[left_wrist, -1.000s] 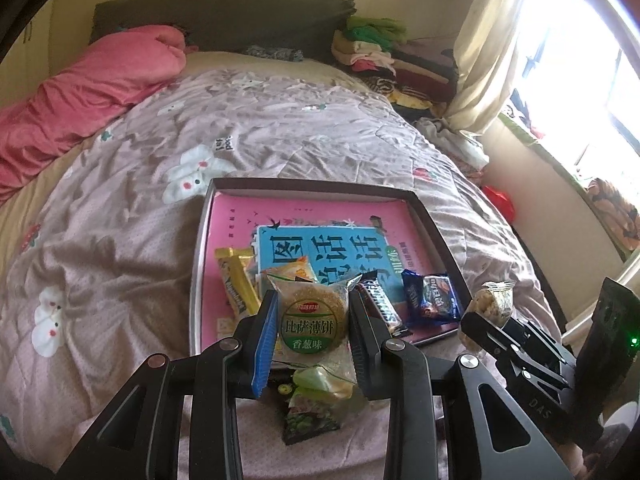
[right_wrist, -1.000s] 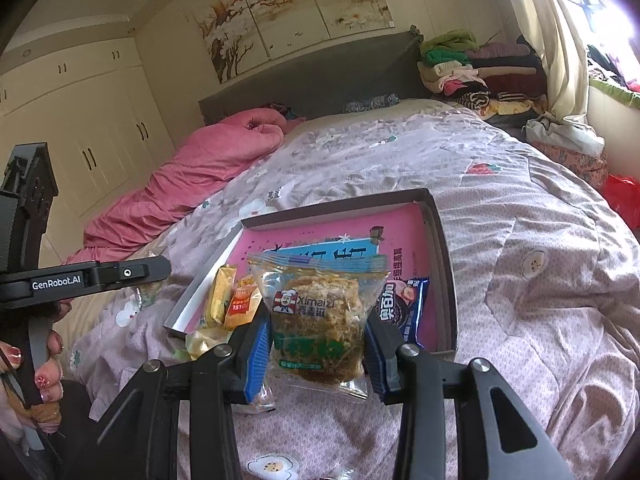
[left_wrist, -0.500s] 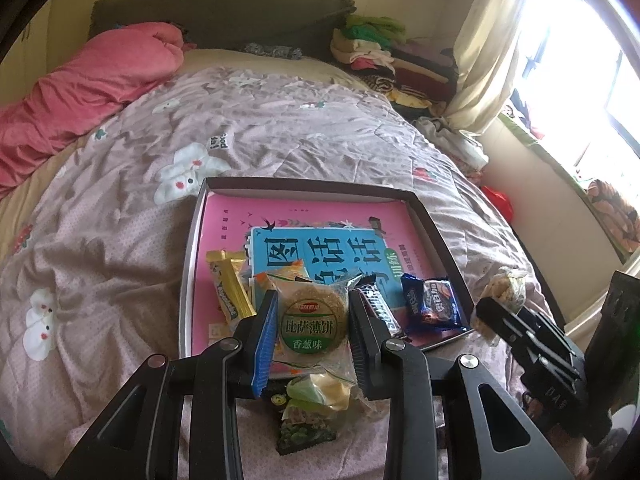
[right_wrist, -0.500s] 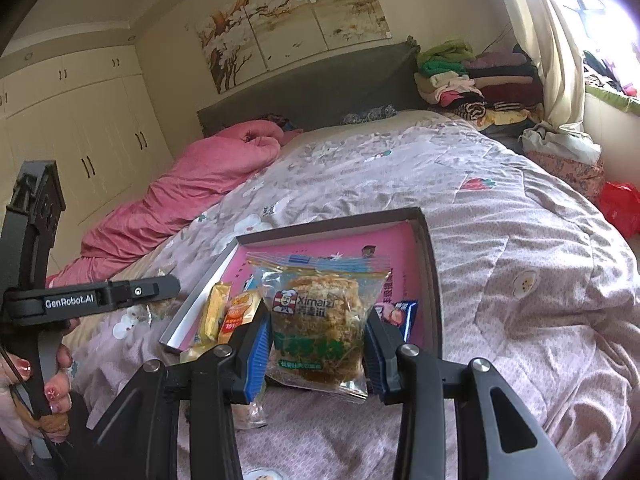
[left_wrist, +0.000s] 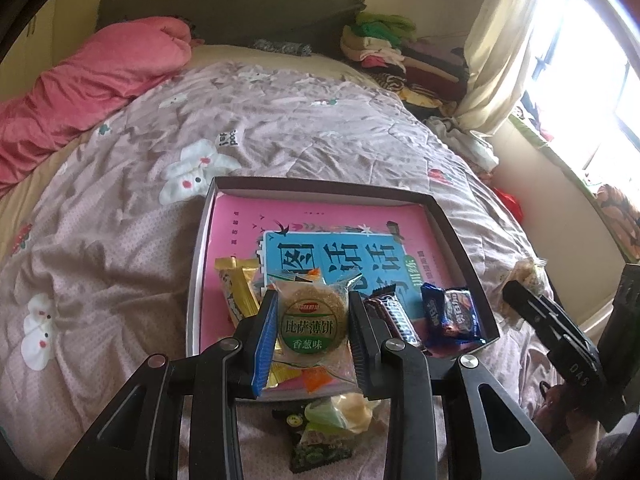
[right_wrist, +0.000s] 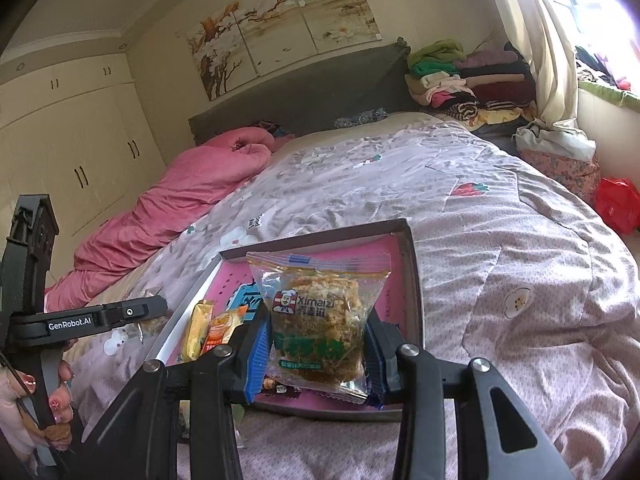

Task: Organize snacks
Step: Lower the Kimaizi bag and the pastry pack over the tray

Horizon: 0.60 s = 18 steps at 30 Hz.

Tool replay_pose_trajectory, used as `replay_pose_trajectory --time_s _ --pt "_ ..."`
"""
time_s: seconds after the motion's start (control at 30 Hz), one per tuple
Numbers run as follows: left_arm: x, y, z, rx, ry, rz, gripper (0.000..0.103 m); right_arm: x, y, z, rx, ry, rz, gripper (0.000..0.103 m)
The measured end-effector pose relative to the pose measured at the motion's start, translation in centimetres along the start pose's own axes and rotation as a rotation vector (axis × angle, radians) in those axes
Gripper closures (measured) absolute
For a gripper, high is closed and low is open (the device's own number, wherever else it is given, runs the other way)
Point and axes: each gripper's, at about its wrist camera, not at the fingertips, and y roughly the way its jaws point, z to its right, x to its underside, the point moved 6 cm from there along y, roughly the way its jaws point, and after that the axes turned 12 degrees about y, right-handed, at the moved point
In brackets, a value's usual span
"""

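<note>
Two grips live: left gripper [left_wrist: 311, 334] clenched on round biscuit pack [left_wrist: 312, 322] lower-centre, right gripper [right_wrist: 318, 354] clenched on crumbly cake bag [right_wrist: 320, 312] over tray [right_wrist: 412, 276] near edge; could crush contents or drop short onto quilt [right_wrist: 500, 280] w/ slick film.

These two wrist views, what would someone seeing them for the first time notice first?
Most striking are the two snacks held up close: the left gripper clamps a round biscuit packet, and the right gripper clamps a clear Ximaizi snack bag. Behind both lies a shallow tray on the quilted bed, its pink-and-blue book cover strewn with wrapped sweets.
</note>
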Motion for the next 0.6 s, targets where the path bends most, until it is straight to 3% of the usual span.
replay_pose_trajectory --time_s 0.6 --pt "1.8 3.9 -0.6 -0.013 -0.020 -0.080 0.069 -1.8 1.2 2.7 0.061 0.040 0.018 0.062"
